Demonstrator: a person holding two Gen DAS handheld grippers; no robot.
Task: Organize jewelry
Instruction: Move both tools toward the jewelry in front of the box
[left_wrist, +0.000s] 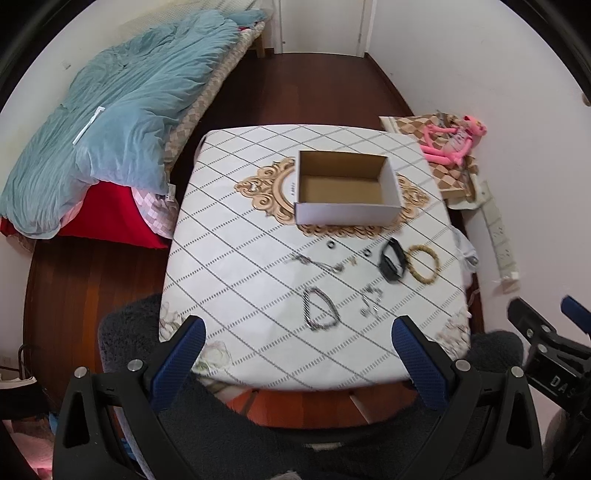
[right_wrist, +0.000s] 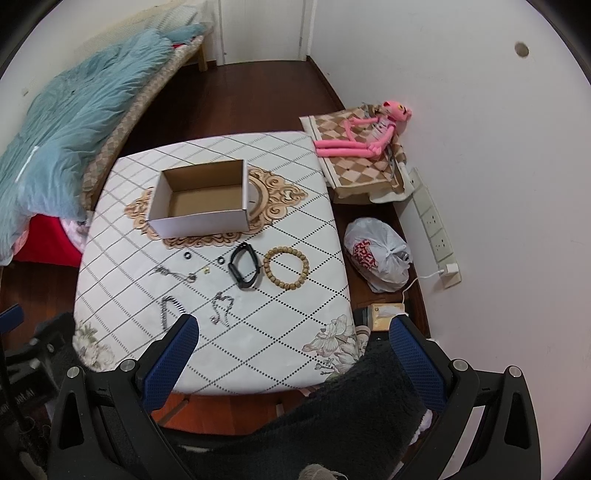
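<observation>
An empty open cardboard box (left_wrist: 347, 188) (right_wrist: 201, 199) stands on the white patterned table (left_wrist: 229, 236) (right_wrist: 295, 295). In front of it lie a black band (left_wrist: 392, 260) (right_wrist: 244, 267), a wooden bead bracelet (left_wrist: 423, 263) (right_wrist: 286, 268), two small black rings (left_wrist: 331, 244) (right_wrist: 221, 260), thin chains (left_wrist: 317, 263) (right_wrist: 173, 274) (right_wrist: 221, 308) and a silver chain bracelet (left_wrist: 319, 309) (right_wrist: 168, 308). My left gripper (left_wrist: 299, 354) is open and empty above the table's near edge. My right gripper (right_wrist: 293, 354) is open and empty near the table's front right corner.
A bed with a teal duvet (left_wrist: 122, 110) lies left of the table. A pink plush toy (right_wrist: 365, 136) sits on a checked cushion at the right, by a white plastic bag (right_wrist: 380, 254) and a wall power strip (right_wrist: 436, 229). Dark fuzzy fabric (right_wrist: 332, 424) lies below the grippers.
</observation>
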